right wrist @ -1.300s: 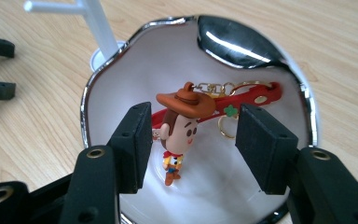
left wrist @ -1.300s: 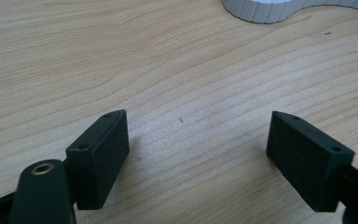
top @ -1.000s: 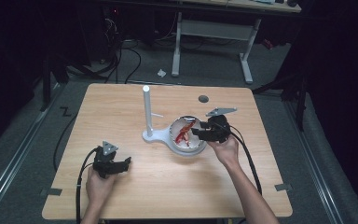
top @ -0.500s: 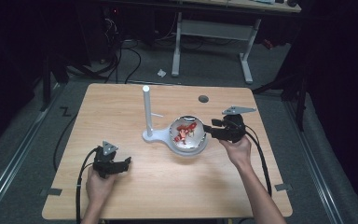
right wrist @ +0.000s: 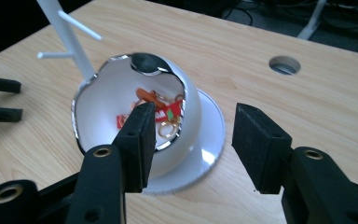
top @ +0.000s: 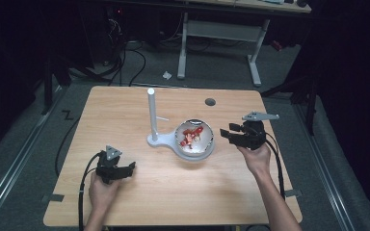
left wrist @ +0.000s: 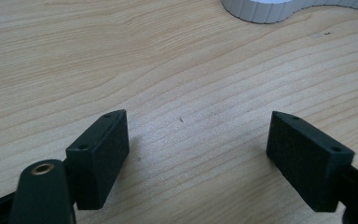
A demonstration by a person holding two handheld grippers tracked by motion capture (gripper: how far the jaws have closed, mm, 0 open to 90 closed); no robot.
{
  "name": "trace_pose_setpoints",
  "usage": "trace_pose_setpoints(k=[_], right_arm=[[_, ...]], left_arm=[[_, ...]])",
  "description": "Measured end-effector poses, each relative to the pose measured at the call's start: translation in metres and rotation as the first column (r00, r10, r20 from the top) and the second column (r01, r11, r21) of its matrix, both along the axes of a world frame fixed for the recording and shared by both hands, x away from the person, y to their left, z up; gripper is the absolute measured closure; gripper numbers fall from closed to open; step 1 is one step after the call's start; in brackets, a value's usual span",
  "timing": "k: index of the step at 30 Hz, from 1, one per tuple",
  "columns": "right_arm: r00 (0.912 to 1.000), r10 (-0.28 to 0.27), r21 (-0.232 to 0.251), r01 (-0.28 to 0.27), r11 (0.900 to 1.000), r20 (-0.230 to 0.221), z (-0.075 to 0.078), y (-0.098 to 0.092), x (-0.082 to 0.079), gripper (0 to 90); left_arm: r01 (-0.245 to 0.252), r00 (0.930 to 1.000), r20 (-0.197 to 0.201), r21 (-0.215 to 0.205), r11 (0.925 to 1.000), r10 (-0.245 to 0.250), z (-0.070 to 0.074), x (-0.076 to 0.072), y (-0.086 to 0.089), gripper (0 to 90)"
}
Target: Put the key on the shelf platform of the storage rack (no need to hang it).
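- High view: my right hand-held gripper [top: 232, 134] sits right of centre, jaws apart with nothing between them, just right of the white bowl [top: 195, 143].
- Bowl holds red and orange bits [top: 191, 135], mid-frame on the tabletop [top: 125, 110], touching the white stand [top: 152, 118].
- My left hand-held gripper [top: 127, 169], lower left, is open over bare wood.

Wide-open left claw [left wrist: 198, 158] over bare wooden table [left wrist: 177, 70], white stand base [left wrist: 279, 9] beyond.
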State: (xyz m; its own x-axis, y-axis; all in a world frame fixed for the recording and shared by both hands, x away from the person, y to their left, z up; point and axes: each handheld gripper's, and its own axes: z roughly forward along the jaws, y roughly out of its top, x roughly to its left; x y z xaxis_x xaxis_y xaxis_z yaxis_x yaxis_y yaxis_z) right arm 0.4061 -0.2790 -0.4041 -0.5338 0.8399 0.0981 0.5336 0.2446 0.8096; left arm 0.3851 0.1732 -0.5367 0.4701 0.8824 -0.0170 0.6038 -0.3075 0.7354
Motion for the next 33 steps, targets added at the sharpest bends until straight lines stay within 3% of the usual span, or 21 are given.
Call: trace_pose_setpoints(k=[7,21,33], right_arm=[[0.9998,-0.020,-0.001,0.020,1.000,0.004,0.002,-0.011,-0.007,49.9],[0.9955,-0.095,0.070,0.095,0.993,-0.001,-0.014,-0.049,-0.028,50.0],[0.9911,-0.133,0.107,0.131,0.986,0.012,-0.019,-0.067,-0.047,50.1]], left_arm=[[0.000,1.0000,0.000,0.000,1.0000,0.000,0.000,0.000,0.000,21.5],[0.000,1.0000,0.000,0.000,1.0000,0.000,0.000,0.000,0.000,21.5],[0.000,1.0000,0.000,0.000,1.0000,0.000,0.000,0.000,0.000,21.5]])
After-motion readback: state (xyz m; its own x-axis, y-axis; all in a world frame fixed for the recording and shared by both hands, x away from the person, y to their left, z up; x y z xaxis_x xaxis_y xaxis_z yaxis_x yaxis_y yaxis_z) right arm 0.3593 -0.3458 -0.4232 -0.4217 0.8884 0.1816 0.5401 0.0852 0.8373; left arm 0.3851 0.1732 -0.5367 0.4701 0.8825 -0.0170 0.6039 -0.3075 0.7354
